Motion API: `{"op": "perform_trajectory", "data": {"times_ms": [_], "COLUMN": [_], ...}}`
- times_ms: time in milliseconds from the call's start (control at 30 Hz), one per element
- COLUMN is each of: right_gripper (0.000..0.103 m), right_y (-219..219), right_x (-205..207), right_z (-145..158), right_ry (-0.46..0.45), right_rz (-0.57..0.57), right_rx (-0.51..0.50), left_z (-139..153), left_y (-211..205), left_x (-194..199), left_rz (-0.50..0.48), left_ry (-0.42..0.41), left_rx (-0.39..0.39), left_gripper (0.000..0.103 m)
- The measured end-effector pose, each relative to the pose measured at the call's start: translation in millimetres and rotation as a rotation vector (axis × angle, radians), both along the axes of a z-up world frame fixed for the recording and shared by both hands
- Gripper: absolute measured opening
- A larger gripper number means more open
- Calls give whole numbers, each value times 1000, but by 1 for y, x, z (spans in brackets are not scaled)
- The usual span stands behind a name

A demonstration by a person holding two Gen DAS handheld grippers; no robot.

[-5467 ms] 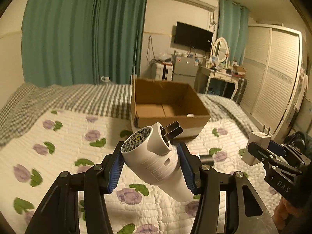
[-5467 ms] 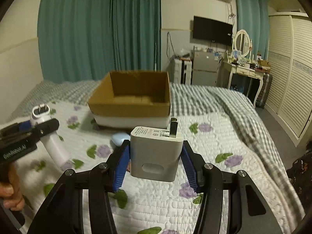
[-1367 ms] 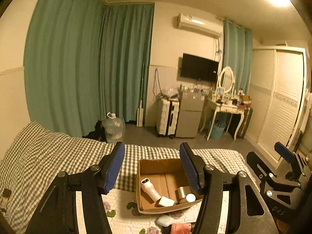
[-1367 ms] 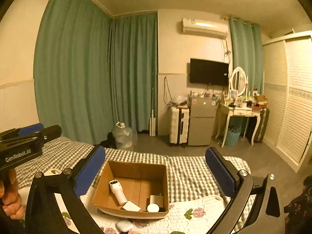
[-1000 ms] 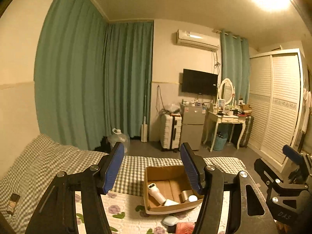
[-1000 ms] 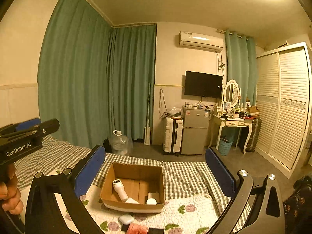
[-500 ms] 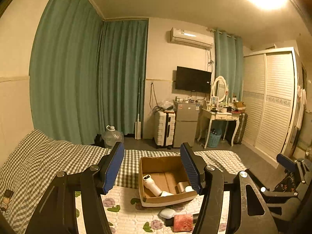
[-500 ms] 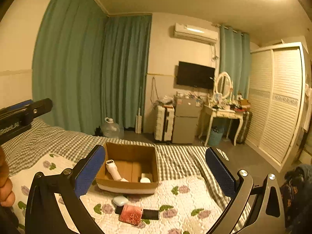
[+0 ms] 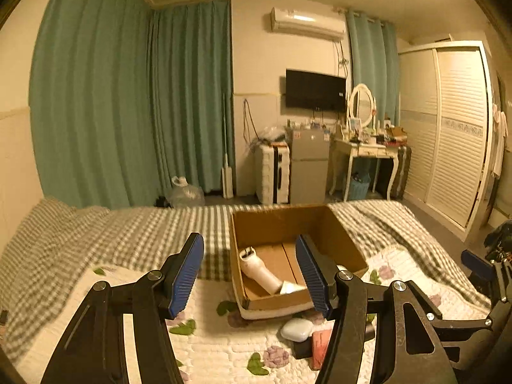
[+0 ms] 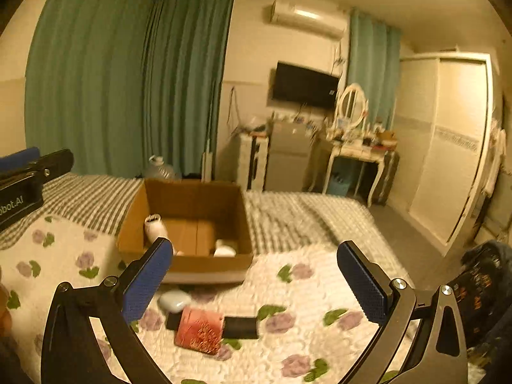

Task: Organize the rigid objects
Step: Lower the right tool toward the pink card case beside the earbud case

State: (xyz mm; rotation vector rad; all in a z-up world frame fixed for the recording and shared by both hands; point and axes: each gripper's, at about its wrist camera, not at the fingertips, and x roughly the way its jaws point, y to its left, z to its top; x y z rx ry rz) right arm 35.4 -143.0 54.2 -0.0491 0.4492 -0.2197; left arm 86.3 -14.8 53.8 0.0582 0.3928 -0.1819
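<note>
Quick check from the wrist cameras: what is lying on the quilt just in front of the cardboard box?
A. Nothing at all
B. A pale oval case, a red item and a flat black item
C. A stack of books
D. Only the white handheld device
B: in the right wrist view a pale oval case, a red item and a flat black item lie on the quilt in front of the cardboard box.
</note>
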Motion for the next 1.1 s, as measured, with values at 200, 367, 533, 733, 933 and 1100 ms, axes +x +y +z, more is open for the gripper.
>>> {"op": "perform_trajectory", "data": {"times_ms": [200, 367, 533, 733, 933, 1100], "right_gripper": [103, 103, 103, 103, 103, 79], "right_y": [-3, 2, 9, 13, 15, 3], "right_x": [24, 35, 45, 61, 81, 74], "right_z": [-47, -81, -118, -160, -194, -188], "right_ry": [73, 138, 210, 301, 420, 404], "right_rz": [34, 71, 119, 159, 180, 153], "right_rx": [14, 25, 39, 69, 80, 91], "left_z": [-41, -75, -107, -140, -168, -176], "left_y": [-3, 2, -6, -21, -34, -46], "left_x": [26, 47, 57, 63, 69, 74], "left_rz": [-37, -57, -87, -164, -211, -264], "left_ry": [93, 192, 279, 366, 463, 502], "left_rx": [15, -19, -14, 27, 25, 18], "left_gripper": [63, 63, 63, 63, 63, 63]}}
